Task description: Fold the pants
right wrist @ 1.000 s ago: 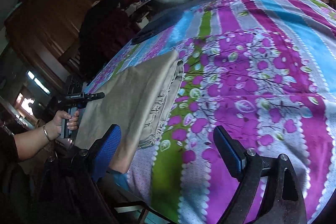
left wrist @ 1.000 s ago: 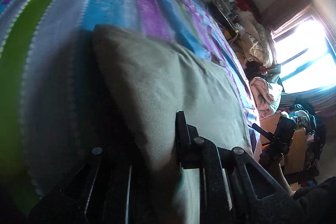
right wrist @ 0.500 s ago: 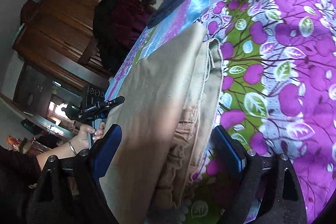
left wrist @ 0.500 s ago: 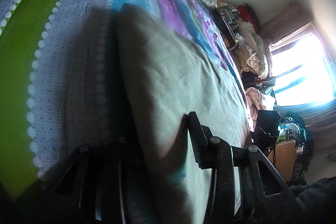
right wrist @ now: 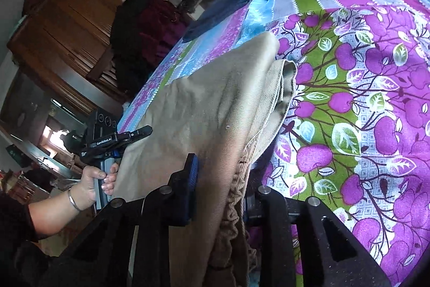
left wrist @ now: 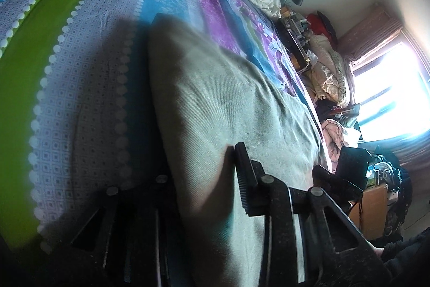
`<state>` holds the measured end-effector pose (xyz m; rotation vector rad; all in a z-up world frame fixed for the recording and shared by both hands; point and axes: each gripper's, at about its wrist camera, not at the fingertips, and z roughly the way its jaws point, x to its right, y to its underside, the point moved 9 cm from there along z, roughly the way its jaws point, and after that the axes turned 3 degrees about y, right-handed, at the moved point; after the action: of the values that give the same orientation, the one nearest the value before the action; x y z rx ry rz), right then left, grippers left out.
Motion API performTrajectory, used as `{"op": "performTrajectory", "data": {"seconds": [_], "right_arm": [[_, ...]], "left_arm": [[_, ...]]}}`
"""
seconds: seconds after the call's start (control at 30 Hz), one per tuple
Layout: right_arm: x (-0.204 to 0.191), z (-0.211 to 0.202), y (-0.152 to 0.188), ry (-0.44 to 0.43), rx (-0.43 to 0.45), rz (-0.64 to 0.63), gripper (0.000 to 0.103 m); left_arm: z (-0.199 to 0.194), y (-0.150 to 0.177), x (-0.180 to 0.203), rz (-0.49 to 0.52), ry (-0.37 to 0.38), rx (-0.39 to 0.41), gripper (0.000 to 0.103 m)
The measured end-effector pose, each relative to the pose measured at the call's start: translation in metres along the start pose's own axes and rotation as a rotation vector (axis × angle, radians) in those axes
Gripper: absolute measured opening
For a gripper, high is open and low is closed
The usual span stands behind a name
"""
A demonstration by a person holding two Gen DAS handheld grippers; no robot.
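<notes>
Beige pants (right wrist: 215, 109) lie on a purple, green, blue floral-striped bedsheet (right wrist: 362, 88).

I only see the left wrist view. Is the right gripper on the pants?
Observer: Yes, the right gripper is shut on the pants at the gathered waistband.
Operator: Are the pants doubled over?
Observer: Yes, layered edges show at the far corner, over the purple floral sheet.
Operator: How does my left gripper look from there?
Observer: A hand holds the left gripper at the pants' other edge.
</notes>
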<state>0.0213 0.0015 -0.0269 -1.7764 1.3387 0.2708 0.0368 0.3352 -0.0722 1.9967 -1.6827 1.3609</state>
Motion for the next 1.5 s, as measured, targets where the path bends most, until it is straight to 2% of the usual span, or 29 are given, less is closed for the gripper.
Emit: {"op": "performTrajectory", "data": {"seconds": [0.1, 0.17, 0.23, 0.33, 0.43, 0.57, 0.6, 0.63, 0.67, 0.7, 0.77, 0.83, 0.97, 1.0, 1.07, 1.1, 1.13, 1.17, 1.2, 1.23, 1.27, 1.33, 1.4, 1.5], "right_arm": [[-0.016, -0.012, -0.01, 0.059, 0.018, -0.052, 0.027], [-0.037, -0.022, -0.023, 0.073, 0.042, -0.108, 0.026], [-0.058, -0.027, -0.042, 0.075, 0.072, -0.161, 0.026], [-0.085, -0.027, -0.084, 0.048, 0.132, -0.2, 0.026], [-0.089, -0.005, -0.141, 0.035, 0.157, -0.197, 0.026], [-0.054, 0.055, -0.219, 0.057, 0.109, -0.082, 0.027], [-0.039, 0.072, -0.232, 0.07, 0.084, -0.051, 0.03], [-0.019, 0.09, -0.241, 0.116, 0.054, -0.019, 0.038], [0.004, 0.108, -0.246, 0.194, 0.007, 0.011, 0.041], [0.025, 0.123, -0.244, 0.276, -0.056, 0.028, 0.044], [0.055, 0.136, -0.231, 0.388, -0.15, 0.022, 0.044], [0.056, 0.126, -0.225, 0.404, -0.12, -0.017, 0.048], [0.036, 0.093, -0.206, 0.464, -0.042, -0.08, 0.048], [0.026, 0.088, -0.199, 0.494, -0.039, -0.1, 0.048], [-0.005, 0.08, -0.184, 0.529, -0.019, -0.153, 0.049], [-0.024, 0.075, -0.173, 0.536, -0.002, -0.184, 0.051], [-0.044, 0.073, -0.165, 0.545, 0.015, -0.218, 0.057], [-0.063, 0.069, -0.151, 0.559, 0.03, -0.248, 0.061], [-0.076, 0.071, -0.144, 0.582, 0.039, -0.264, 0.071], [-0.087, 0.072, -0.133, 0.603, 0.046, -0.264, 0.076], [-0.099, 0.069, -0.117, 0.607, 0.05, -0.258, 0.076], [-0.108, 0.075, -0.094, 0.634, 0.032, -0.242, 0.076], [-0.107, 0.082, -0.071, 0.685, 0.004, -0.241, 0.076], [-0.091, 0.098, -0.046, 0.731, -0.052, -0.22, 0.076]], "left_arm": [[-0.006, -0.001, 0.008, -0.007, 0.004, 0.046, 0.015], [-0.015, -0.003, 0.02, 0.012, 0.015, 0.071, 0.014], [-0.029, -0.013, 0.032, 0.013, 0.06, 0.115, 0.014], [-0.055, -0.048, 0.05, 0.037, 0.104, 0.192, 0.013], [-0.08, -0.107, 0.059, 0.036, 0.136, 0.258, 0.013], [-0.069, -0.195, 0.061, 0.113, 0.05, 0.286, 0.014], [-0.06, -0.21, 0.057, 0.123, 0.026, 0.28, 0.015], [-0.048, -0.224, 0.051, 0.137, -0.027, 0.279, 0.021], [-0.037, -0.234, 0.04, 0.146, -0.103, 0.284, 0.026], [-0.023, -0.239, 0.022, 0.143, -0.192, 0.273, 0.034], [-0.004, -0.234, -0.017, 0.081, -0.35, 0.206, 0.033], [-0.007, -0.216, -0.043, 0.056, -0.442, 0.194, 0.033], [-0.027, -0.168, -0.053, 0.117, -0.509, 0.194, 0.035], [-0.032, -0.155, -0.051, 0.133, -0.538, 0.192, 0.035], [-0.039, -0.14, -0.031, 0.153, -0.549, 0.218, 0.037], [-0.043, -0.134, -0.017, 0.161, -0.56, 0.235, 0.045], [-0.047, -0.126, -0.004, 0.163, -0.59, 0.247, 0.061], [-0.05, -0.118, 0.009, 0.167, -0.629, 0.255, 0.069], [-0.051, -0.119, 0.023, 0.177, -0.65, 0.264, 0.081], [-0.053, -0.112, 0.038, 0.201, -0.66, 0.287, 0.086], [-0.055, -0.106, 0.05, 0.23, -0.678, 0.317, 0.089], [-0.057, -0.088, 0.06, 0.26, -0.766, 0.334, 0.103], [-0.052, -0.07, 0.063, 0.307, -0.79, 0.328, 0.103], [-0.035, -0.048, 0.046, 0.312, -0.805, 0.246, 0.103]]}}
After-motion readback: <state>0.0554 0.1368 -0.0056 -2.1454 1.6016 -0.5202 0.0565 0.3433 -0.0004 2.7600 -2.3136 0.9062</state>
